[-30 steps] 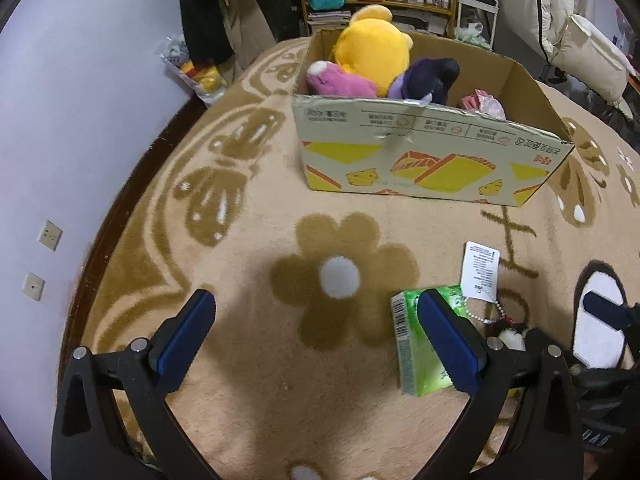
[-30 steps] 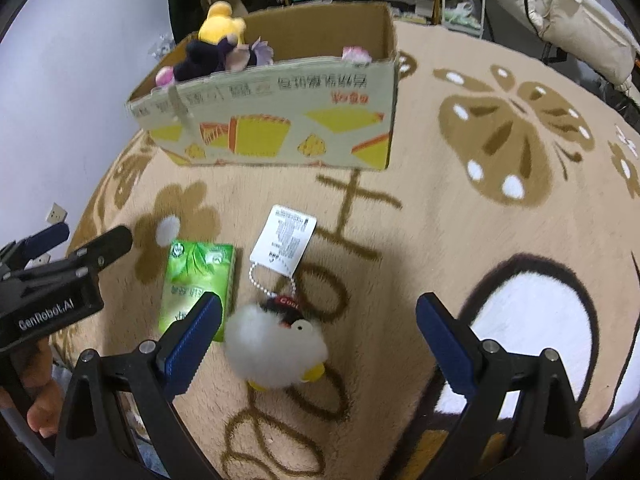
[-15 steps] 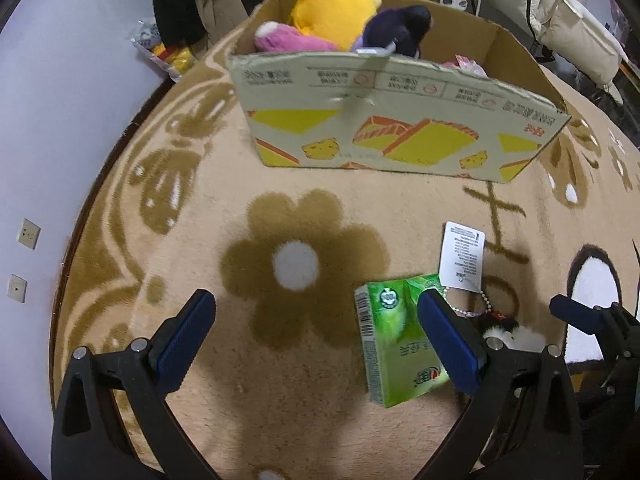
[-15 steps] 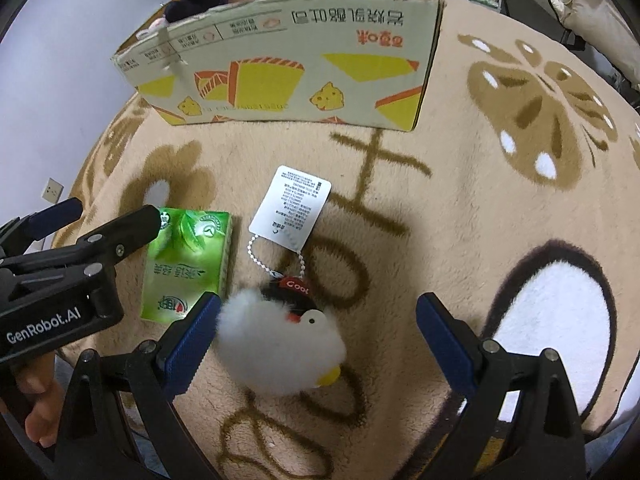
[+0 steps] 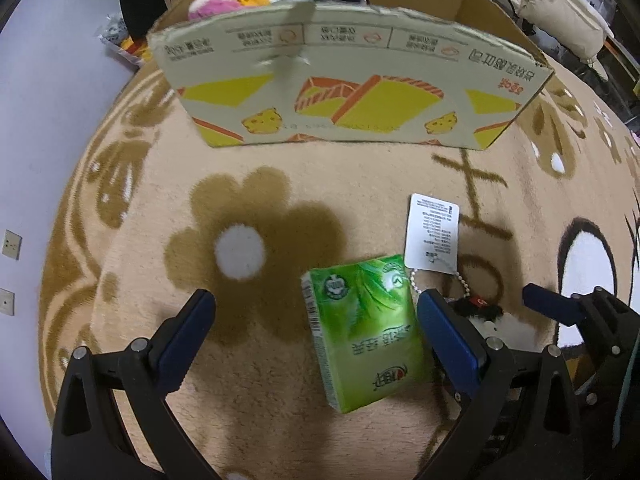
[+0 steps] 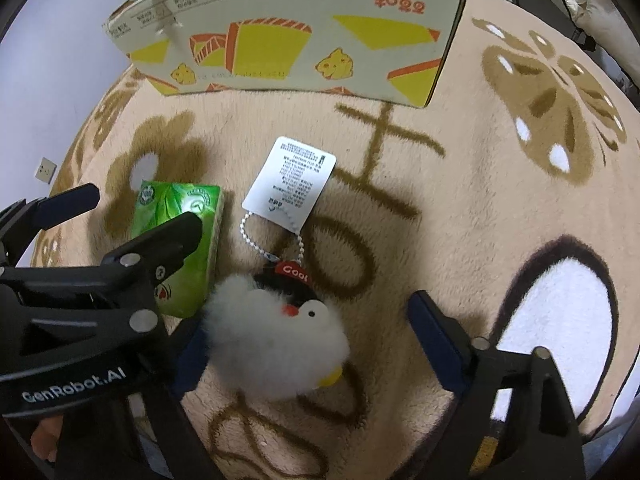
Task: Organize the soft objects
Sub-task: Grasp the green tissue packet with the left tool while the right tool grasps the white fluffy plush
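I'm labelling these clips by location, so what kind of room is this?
Most likely a lived-in room at home, seen at floor level: a plush cartoon-patterned rug, a cardboard box of stuffed toys on it, and what looks like pale bedding or cushions at the back.

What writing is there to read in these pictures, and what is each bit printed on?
"Cool": red patch on the fluffy penguin toy's black cap.
"GenRobot.AI": side of the left tool, seen from the right one.
Hang tag: fine print, too small to read.
Cardboard box: upside-down Chinese characters, orange brand and black lines; I cannot read them reliably.
Green tissue pack: upside-down Chinese lettering and logos, unreadable.
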The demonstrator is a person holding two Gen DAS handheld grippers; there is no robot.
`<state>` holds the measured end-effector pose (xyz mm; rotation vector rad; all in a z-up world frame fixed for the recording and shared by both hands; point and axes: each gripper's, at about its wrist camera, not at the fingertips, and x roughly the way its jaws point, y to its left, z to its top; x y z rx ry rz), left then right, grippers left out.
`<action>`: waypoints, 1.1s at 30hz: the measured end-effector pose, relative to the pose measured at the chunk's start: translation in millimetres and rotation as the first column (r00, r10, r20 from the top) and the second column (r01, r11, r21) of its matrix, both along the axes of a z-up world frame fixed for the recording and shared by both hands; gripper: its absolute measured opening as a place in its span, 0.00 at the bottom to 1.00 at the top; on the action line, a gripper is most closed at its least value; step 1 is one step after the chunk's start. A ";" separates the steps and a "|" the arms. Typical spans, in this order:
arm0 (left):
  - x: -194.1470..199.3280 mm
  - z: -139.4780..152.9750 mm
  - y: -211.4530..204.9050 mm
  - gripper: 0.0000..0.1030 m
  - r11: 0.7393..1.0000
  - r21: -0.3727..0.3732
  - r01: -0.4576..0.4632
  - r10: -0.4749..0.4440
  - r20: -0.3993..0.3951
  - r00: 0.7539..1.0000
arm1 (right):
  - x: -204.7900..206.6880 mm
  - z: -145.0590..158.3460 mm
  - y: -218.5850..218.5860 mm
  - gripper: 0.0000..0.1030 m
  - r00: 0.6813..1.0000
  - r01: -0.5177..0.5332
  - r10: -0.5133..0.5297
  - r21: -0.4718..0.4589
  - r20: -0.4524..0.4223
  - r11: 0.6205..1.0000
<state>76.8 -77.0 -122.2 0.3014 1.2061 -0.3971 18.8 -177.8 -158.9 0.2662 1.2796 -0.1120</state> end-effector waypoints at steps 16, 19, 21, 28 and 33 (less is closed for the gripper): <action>0.9 -16.3 -9.9 0.89 1.000 0.015 0.011 -0.010 -0.059 0.998 | -9.8 -4.7 1.2 0.64 0.999 -0.009 0.007 -0.074 -0.040 0.997; -3.5 -14.9 -16.2 0.89 0.999 0.024 0.033 -0.032 -0.045 0.998 | -12.9 -5.2 -1.0 0.63 0.999 -0.008 0.005 -0.072 -0.039 0.997; -5.2 -14.5 -19.2 0.81 0.998 0.041 0.039 -0.038 -0.028 0.999 | -13.4 -5.0 -2.6 0.62 0.999 -0.012 0.009 -0.074 -0.039 0.997; -5.3 -23.7 -15.7 0.54 0.998 0.054 0.016 -0.012 -0.073 0.997 | -20.6 2.3 -1.4 0.31 0.998 -0.049 0.043 -0.139 -0.045 0.989; -9.3 -19.1 -6.6 0.49 1.000 0.023 -0.019 0.019 -0.036 0.999 | -22.8 7.1 0.5 0.19 0.998 -0.056 0.052 -0.167 -0.027 0.984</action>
